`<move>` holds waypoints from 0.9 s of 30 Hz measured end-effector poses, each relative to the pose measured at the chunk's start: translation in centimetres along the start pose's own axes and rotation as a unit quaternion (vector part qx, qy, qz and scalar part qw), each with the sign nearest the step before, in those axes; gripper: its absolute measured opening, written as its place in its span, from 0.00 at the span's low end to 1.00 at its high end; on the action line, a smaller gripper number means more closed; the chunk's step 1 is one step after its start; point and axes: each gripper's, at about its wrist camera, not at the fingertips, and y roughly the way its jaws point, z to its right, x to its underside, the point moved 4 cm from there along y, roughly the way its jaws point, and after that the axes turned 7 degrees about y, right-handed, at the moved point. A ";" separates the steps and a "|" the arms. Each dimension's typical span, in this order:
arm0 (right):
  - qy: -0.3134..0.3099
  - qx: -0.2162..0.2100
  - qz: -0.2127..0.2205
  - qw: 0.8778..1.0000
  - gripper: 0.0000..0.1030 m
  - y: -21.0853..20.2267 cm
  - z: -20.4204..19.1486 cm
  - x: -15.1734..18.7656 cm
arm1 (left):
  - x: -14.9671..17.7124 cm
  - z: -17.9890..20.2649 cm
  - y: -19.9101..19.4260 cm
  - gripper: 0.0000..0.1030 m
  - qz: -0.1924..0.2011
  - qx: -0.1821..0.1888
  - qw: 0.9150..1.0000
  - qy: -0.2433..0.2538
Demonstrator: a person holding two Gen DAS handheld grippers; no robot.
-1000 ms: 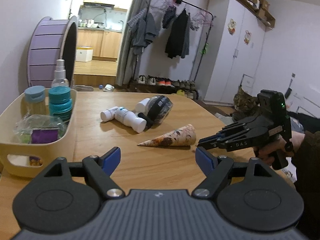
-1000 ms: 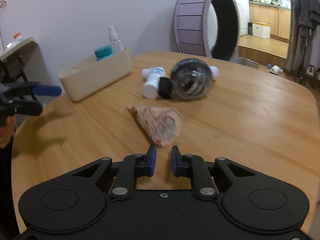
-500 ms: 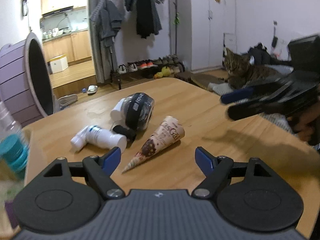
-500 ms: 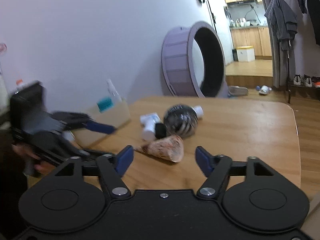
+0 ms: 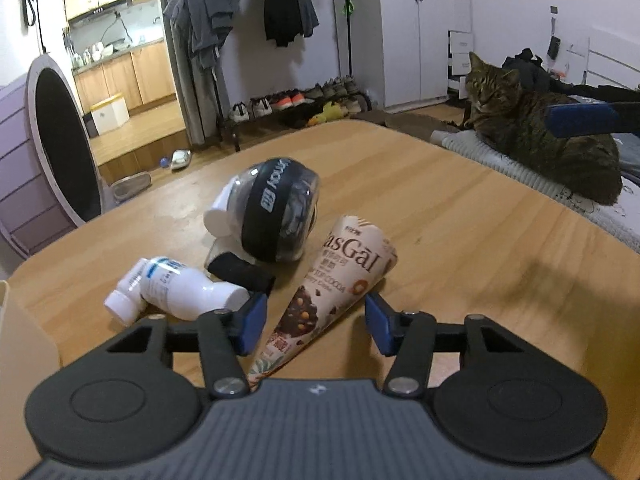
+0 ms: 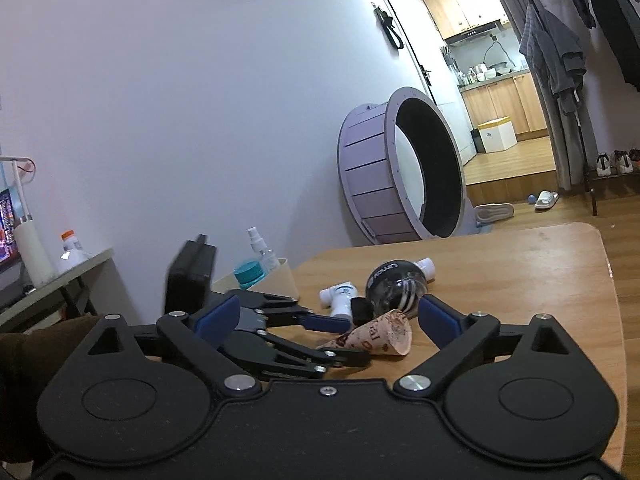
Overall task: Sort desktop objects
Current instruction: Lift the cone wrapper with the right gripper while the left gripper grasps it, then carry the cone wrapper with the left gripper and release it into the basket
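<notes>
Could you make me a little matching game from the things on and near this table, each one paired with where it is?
Things:
1 ice cream cone
2 cat
3 teal-lidded jar
4 white bottle

Places:
A in the cream bin
B between the left tongs
C on bedding beyond the table
D lying left of the cone

Pairs: 1-B, 2-C, 3-A, 4-D

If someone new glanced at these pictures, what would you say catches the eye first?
Probably the tabby cat, lying on bedding past the table's far right edge and looking at the camera. Next, the paper cone lying on the table between the closing fingers of the left gripper, which do not yet press on it. Against the wall stands a big purple wheel.
</notes>
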 end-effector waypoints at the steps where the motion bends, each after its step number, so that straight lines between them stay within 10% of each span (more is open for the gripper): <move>1: 0.001 0.000 0.000 1.000 0.93 0.1 -0.1 0.1 | 0.0 0.0 0.0 0.45 0.001 0.005 1.000 -0.004; 4: -0.001 -0.001 0.000 1.000 0.93 0.3 -0.4 0.3 | 0.1 0.2 -0.4 0.24 0.006 0.022 1.000 -0.016; 18: 0.007 -0.002 0.023 1.000 0.93 0.7 -1.0 0.1 | 1.3 -0.3 -7.7 0.20 0.085 -0.007 0.991 -0.099; 27: 0.006 -0.017 0.026 0.999 0.93 2.0 -2.1 0.8 | 3.9 -5.0 -17.0 0.20 0.145 -0.112 0.964 -0.194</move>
